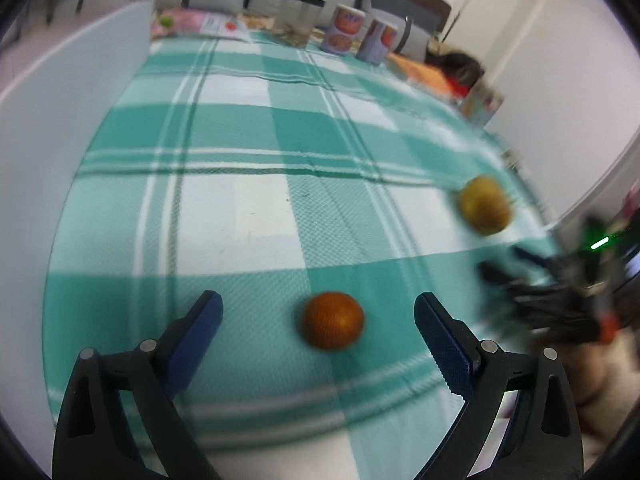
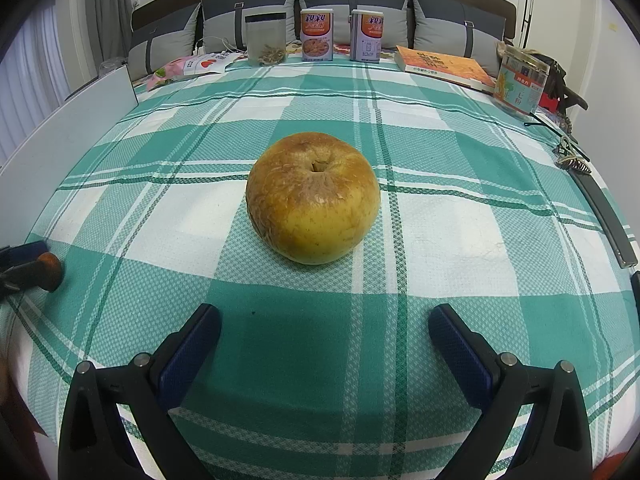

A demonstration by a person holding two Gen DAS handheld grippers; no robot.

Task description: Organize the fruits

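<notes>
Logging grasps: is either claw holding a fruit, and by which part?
Nothing is held. Left claw is open around the orange; right claw is open short of the apple.

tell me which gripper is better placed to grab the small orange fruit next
Left. The small orange fruit lies right between the open fingers of the left gripper. The right gripper, also open, faces the big yellow fruit instead.

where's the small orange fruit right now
In the left wrist view the small orange fruit lies on the checked cloth between the open left gripper fingers, left of the yellow apple.
</notes>
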